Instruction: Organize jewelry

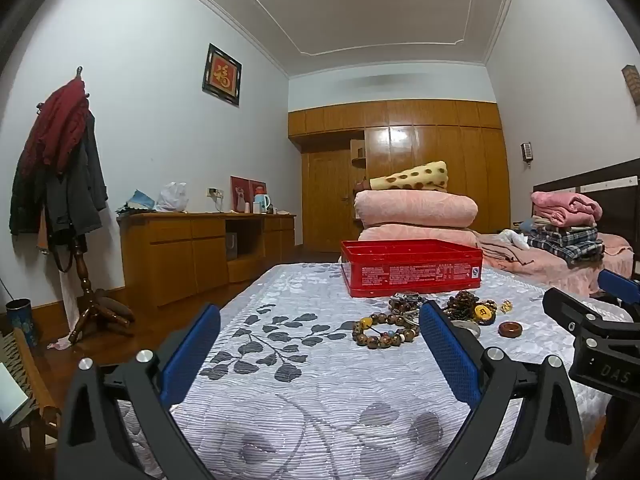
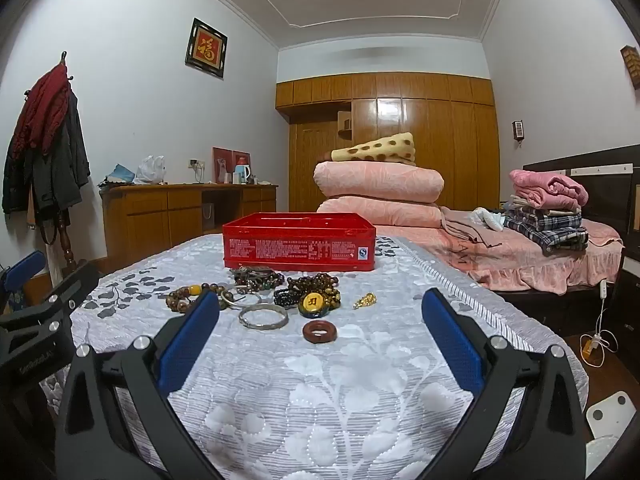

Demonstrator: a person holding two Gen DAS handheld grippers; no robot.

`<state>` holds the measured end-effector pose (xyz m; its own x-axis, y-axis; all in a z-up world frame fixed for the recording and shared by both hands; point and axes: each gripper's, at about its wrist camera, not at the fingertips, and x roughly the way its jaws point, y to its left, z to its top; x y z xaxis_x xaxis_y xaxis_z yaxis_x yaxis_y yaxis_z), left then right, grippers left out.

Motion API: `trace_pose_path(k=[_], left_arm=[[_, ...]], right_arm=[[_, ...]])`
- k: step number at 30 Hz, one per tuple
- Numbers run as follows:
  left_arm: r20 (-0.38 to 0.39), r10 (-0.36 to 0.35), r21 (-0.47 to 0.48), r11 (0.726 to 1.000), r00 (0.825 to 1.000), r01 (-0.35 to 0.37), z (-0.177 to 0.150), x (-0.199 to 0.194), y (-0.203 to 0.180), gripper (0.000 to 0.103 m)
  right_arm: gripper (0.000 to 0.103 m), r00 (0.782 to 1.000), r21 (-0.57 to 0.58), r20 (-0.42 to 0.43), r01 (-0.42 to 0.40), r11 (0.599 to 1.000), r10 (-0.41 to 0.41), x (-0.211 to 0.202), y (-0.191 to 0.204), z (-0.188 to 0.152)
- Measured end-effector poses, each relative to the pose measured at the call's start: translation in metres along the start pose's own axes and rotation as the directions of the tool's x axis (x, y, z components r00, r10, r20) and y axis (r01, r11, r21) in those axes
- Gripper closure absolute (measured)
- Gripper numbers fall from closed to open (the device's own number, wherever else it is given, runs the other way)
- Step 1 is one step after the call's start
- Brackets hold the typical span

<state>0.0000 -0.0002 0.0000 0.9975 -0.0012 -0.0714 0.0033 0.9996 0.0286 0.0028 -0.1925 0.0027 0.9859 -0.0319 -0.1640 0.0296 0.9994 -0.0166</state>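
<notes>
Grippers: I held left gripper (image 1: pixel 320 354) and right gripper (image 2: pixel 320 338) both spread wide, grasping nothing.
Jewelry: bead bracelet (image 2: pixel 188 297) and silver bangle (image 2: pixel 263 316) lay mid-bedspread (image 2: pixel 320 392), before red tin (image 2: pixel 299 247).
Room: near edge free.

A leaf-patterned quilted cover (image 2: pixel 320 392) is spread in the foreground, folded pink quilts (image 2: pixel 378 184) are stacked behind it, coats (image 1: pixel 60 168) are hung on a wooden stand at left, and a wooden wardrobe (image 2: pixel 436 140) is seen along the far wall.

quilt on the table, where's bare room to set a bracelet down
Free: the quilt between the right gripper and the red-brown ring, and right of the gold charm. Crowded: the jewelry in front of the red tin.
</notes>
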Motion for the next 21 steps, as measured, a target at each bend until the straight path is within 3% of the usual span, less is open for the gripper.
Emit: trace_pose_path(k=[21], left_arm=[[0.002, 0.002, -0.010, 1.000, 1.000, -0.002, -0.0001, -0.0001, 0.0003, 0.006]], right_arm=[[0.005, 1.000, 0.002, -0.001, 0.000, 1.000, 0.000, -0.0002, 0.0005, 0.0002]])
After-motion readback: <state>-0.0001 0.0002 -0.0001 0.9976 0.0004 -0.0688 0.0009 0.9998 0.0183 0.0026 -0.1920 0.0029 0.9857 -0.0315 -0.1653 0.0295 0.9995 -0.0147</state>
